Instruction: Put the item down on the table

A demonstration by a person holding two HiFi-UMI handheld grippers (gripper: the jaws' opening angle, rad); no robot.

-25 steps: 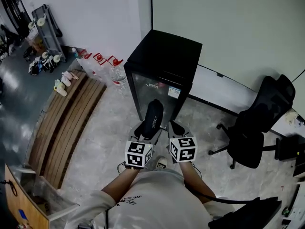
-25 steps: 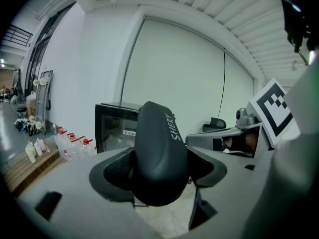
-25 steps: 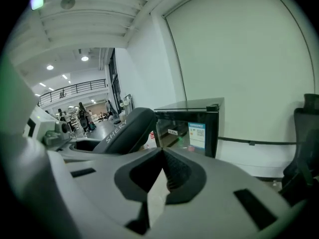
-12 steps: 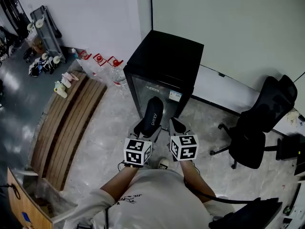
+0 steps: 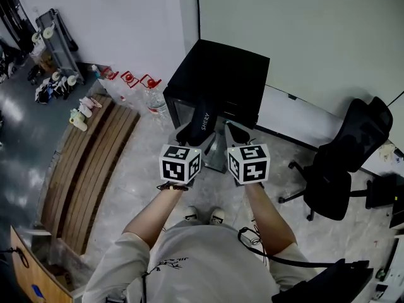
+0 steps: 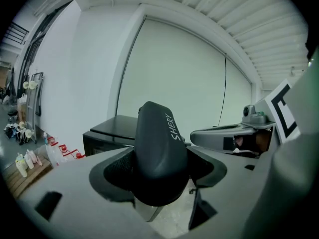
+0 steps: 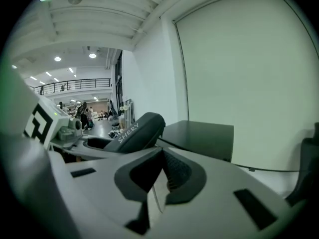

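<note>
Pale marble floor [image 5: 129, 185], black oblong case [image 5: 202, 122], white lettering

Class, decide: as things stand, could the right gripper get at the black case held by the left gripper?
Probably yes. The black case sticks out of the left gripper, and the right gripper is alongside with nothing between them. Its jaws are together and must open first.

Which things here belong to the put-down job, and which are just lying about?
Job in hand: black SHERY case, clamped in the left gripper.

Lying about: right gripper, shut with nothing in it; black cabinet; office chair; wooden planks; water bottle.
</note>
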